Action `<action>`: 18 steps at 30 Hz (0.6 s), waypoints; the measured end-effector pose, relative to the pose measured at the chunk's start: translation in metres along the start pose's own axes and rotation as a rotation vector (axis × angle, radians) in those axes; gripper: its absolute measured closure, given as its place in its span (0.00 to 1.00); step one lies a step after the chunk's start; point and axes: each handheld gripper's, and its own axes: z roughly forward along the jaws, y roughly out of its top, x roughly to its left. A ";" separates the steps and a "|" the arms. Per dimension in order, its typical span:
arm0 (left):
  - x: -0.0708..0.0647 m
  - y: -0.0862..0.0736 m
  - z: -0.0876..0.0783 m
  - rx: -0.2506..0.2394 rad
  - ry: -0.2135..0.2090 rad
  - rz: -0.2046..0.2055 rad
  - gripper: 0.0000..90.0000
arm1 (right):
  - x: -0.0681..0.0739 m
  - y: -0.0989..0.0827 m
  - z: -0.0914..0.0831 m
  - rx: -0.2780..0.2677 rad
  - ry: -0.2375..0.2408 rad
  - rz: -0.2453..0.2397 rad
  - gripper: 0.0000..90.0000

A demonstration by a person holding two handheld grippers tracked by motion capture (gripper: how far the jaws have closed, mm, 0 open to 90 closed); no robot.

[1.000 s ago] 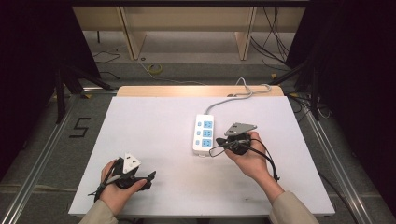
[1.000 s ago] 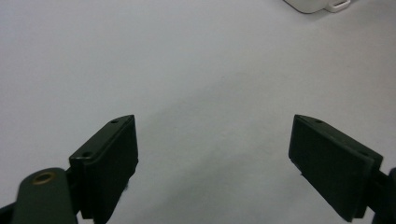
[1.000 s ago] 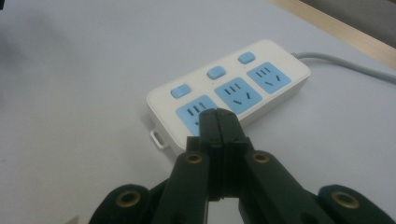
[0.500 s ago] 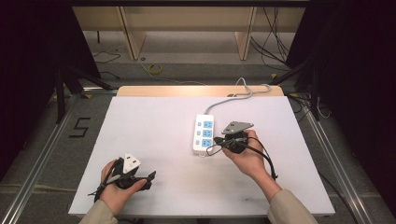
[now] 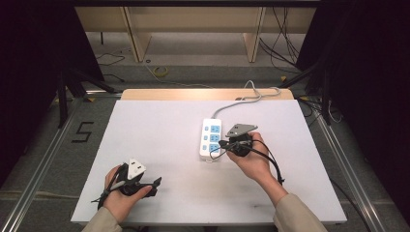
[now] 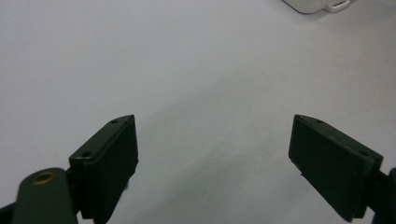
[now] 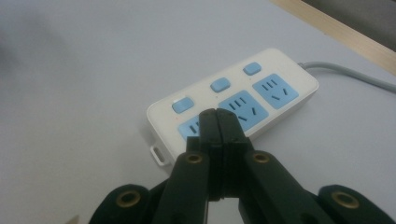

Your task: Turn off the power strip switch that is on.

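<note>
A white power strip with blue sockets and three blue switches lies on the white table, right of centre. My right gripper is shut with nothing between its jaws. Its closed tips hover at the strip's near end, over the nearest socket beside the nearest switch; I cannot tell whether they touch. My left gripper rests at the table's front left, held in a hand. It stands open over bare table, with one corner of the strip far ahead.
The strip's grey cable runs off the far edge of the table over a wooden strip. Metal rails flank the table on both sides. Shelving and loose cables lie on the floor beyond.
</note>
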 end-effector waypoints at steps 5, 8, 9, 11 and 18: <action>0.000 0.000 0.000 -0.001 0.001 0.001 0.17 | 0.000 0.003 0.003 0.005 0.001 -0.001 1.00; 0.000 0.000 0.000 -0.001 0.000 0.000 0.17 | 0.000 0.005 0.005 0.008 0.001 -0.003 1.00; 0.000 0.000 0.000 0.000 0.000 0.001 0.17 | 0.000 0.005 0.005 0.012 0.003 -0.004 1.00; 0.000 0.000 0.000 -0.001 0.000 0.001 0.17 | 0.001 0.006 0.007 0.018 0.002 0.001 1.00; 0.000 0.000 0.000 -0.001 0.000 0.001 0.17 | 0.001 0.009 0.010 0.020 0.003 -0.007 1.00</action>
